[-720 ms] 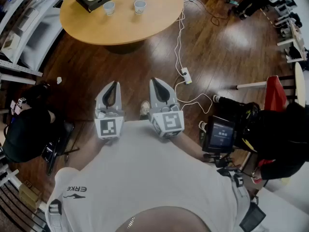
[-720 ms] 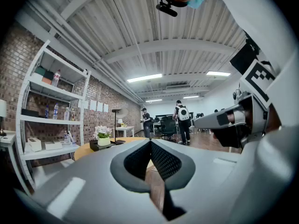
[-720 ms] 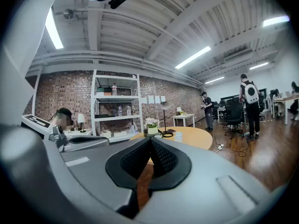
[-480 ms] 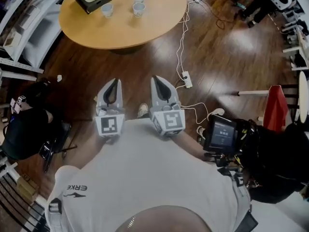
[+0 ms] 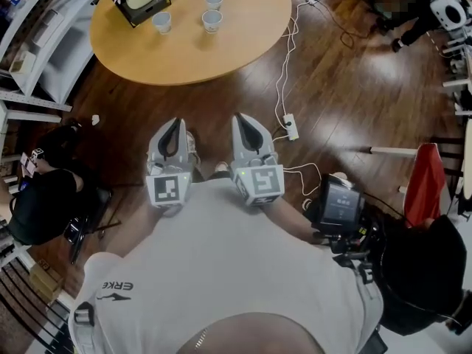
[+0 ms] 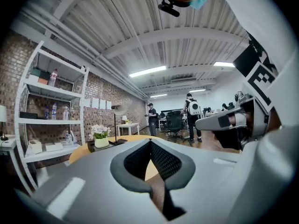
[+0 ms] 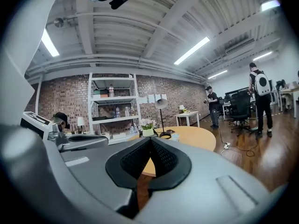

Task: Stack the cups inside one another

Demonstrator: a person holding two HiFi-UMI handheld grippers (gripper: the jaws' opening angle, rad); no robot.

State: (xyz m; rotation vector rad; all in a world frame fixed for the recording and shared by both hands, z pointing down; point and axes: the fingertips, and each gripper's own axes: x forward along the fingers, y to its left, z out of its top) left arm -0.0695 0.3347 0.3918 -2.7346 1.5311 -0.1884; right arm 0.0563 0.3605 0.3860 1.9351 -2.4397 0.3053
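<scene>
While the cups (image 5: pixel 212 21) sit on the bench (image 5: pixel 221 50) at upper left, well apart from the left gripper (image 5: pixel 175 124) and right gripper (image 5: pixel 243 119), both closed and empty, step nearer before opening either.

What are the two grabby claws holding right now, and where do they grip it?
Nothing. The left gripper and the right gripper are both shut and empty; the three cups stand untouched on the round table ahead.
</scene>
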